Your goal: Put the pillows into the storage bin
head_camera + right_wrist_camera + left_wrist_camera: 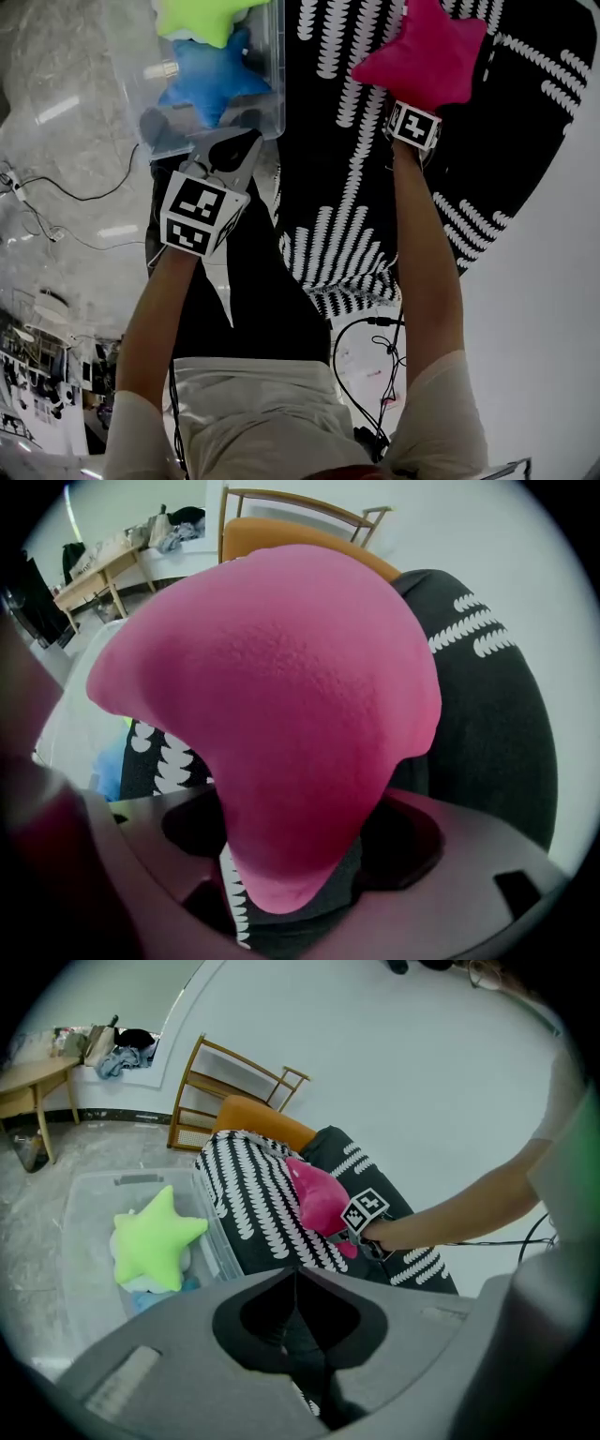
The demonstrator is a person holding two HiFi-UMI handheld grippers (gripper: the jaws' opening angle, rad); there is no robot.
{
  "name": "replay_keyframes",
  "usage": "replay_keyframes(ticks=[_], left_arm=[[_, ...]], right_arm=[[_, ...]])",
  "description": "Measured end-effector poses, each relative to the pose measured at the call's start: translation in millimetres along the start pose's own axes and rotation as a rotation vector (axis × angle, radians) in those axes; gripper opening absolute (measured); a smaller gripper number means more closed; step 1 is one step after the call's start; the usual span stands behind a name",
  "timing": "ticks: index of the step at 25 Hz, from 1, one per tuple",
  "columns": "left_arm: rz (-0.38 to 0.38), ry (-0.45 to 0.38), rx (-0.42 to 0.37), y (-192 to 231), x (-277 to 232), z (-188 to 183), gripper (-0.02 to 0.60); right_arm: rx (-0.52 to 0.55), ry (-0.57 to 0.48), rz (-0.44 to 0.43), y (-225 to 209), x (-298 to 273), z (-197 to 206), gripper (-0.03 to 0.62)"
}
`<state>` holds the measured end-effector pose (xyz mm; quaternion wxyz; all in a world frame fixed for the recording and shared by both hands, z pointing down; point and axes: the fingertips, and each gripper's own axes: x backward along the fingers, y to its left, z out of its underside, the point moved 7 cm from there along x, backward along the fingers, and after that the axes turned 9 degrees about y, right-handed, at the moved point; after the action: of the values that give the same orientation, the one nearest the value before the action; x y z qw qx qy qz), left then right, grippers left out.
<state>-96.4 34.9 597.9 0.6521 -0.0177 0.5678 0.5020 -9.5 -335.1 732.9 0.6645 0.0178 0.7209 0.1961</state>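
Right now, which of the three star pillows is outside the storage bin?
The pink star pillow: it is over the black-and-white cover, while the green star and the blue star sit inside the clear bin.

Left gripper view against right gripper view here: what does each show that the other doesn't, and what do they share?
Only the left gripper view: the green star pillow lying whole in the clear storage bin, the person's forearm, and the left gripper, jaws together and empty.
Only the right gripper view: a point of the pink star pillow between the open jaws of the right gripper, apparently not pressed.
Both: the pink star pillow, the black-and-white patterned cushion under it, and the wooden chair frame.
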Motion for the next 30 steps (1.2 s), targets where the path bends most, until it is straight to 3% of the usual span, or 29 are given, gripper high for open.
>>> replay_keyframes(ticks=[2, 4, 7, 12, 23, 30], left_arm=[[-0.001, 0.002, 0.003, 1, 5, 2, 0.021], [-0.001, 0.003, 0.000, 1, 10, 6, 0.021], [0.009, 0.016, -0.014, 5, 17, 15, 0.021], [0.024, 0.031, -0.053, 9, 29, 19, 0.021], [0.034, 0.024, -0.102, 34, 85, 39, 0.021], [0.036, 0.015, -0.067, 64, 119, 71, 0.021]], right_arm=[[0.008, -0.028, 0.005, -3, 10, -3, 0.312], [0.011, -0.067, -0.037, -7, 20, -5, 0.267], [-0.031, -0.083, -0.129, -16, 31, -4, 0.261], [-0.009, -0.118, -0.113, -19, 59, 0, 0.235], [0.063, -0.223, -0.110, 47, 128, 17, 0.229], [0.097, -0.264, -0.139, 103, 166, 18, 0.232]])
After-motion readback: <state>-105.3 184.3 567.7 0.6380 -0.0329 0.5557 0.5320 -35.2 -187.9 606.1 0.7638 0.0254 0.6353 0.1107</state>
